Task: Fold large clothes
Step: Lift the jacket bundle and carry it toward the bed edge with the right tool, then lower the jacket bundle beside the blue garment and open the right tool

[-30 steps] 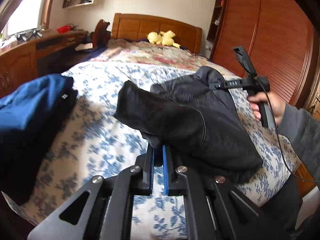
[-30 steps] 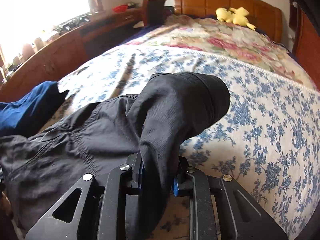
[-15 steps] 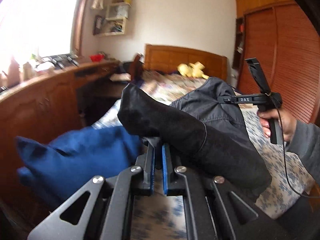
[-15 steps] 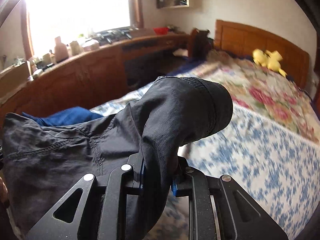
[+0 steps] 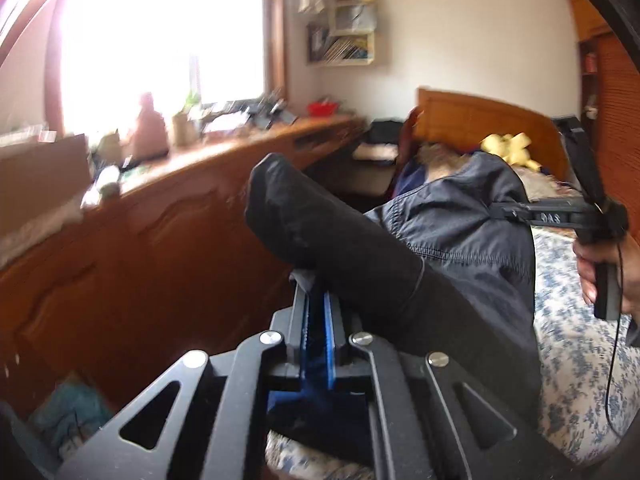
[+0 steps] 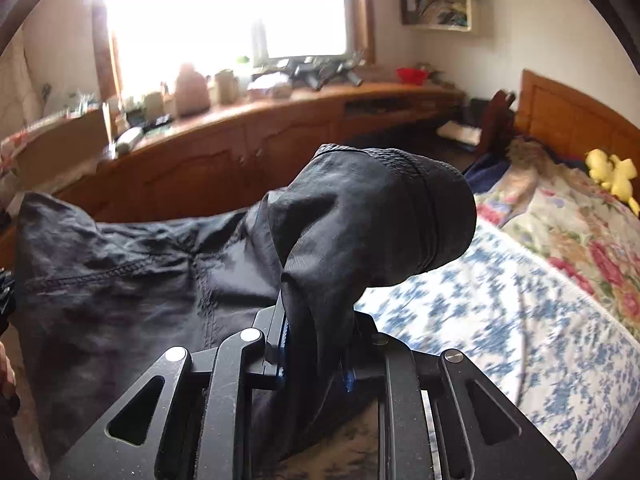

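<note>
Sunlit bedroom, wooden cabinets under a bright window, and a dark jacket held up between my two claws over the bed.

Blue-flowered white cotton covers the bed [image 6: 500, 320], with a rosier floral quilt [image 6: 572, 232] toward the carved wooden headboard [image 5: 480, 120], where a yellow plush toy [image 5: 508, 148] lies. My left gripper [image 5: 316, 300] has its blue-lined jaws pinched nearly together on a thin edge of the jacket [image 5: 440, 236], whose matte, tube-shaped sleeve end juts up over the fingers. My right gripper [image 6: 316, 344] clamps a thicker gathered bunch of the same smooth, finely ribbed black fabric, its stitched cuff bulging rounded above the jaws. Between the claws the cloth hangs creased, with visible seam stitching.
</note>
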Tool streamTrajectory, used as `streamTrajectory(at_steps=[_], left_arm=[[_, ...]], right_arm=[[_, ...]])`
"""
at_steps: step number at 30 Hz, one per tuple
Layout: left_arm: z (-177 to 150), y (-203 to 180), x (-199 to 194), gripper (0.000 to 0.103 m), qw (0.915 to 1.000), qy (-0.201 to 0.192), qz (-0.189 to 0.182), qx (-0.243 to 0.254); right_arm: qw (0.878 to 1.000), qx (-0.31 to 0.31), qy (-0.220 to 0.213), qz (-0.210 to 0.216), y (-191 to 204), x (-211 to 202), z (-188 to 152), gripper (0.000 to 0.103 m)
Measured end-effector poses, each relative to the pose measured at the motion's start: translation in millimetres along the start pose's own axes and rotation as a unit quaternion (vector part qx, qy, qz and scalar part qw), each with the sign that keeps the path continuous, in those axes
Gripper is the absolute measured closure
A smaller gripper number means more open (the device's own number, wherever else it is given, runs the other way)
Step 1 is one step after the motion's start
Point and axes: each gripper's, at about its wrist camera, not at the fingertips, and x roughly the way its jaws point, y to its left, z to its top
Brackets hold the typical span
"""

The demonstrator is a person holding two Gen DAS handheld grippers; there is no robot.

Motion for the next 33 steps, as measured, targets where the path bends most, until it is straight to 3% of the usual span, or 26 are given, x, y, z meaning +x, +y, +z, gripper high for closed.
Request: streamTrajectory(at_steps=[4,6,10,14,19,23,26,33], left_arm=[[-25,9,14,0.099,0.9998,0.016,0.007,-0.013],[-35,7,7,0.097,0.9998,0.01,0.008,-0.012],[-37,-5,-8,0.093,0.9999,-0.006,0.008,-0.003],[-28,-18,-33,0.087,0.9994,-0.033,-0.009,0.003],[-15,-46,-57,0.071,0.9978,-0.057,-0.027,0.02],[-8,-66,-67,0.067,0.9964,-0.071,-0.039,0.026],[-6,-79,-70,0.064,0.9957,-0.073,-0.05,0.029],[-5,-114,-73,0.046,0.9944,-0.07,-0.068,0.039]], right_arm=[[0.998,0.0,0.068,-0.002,10,48,-32,0.082],[0.997,-0.008,0.077,-0.019,10,57,-43,0.08],[0.997,0.002,0.074,-0.009,-1,47,-54,0.073],[0.998,-0.025,0.051,-0.009,3,22,-61,0.069],[0.999,-0.047,0.021,0.007,19,-14,-72,0.063],[0.998,-0.055,-0.007,0.018,28,-46,-79,0.058],[0.998,-0.055,-0.022,0.023,30,-67,-83,0.056],[0.997,-0.053,-0.049,0.034,25,-110,-99,0.051]])
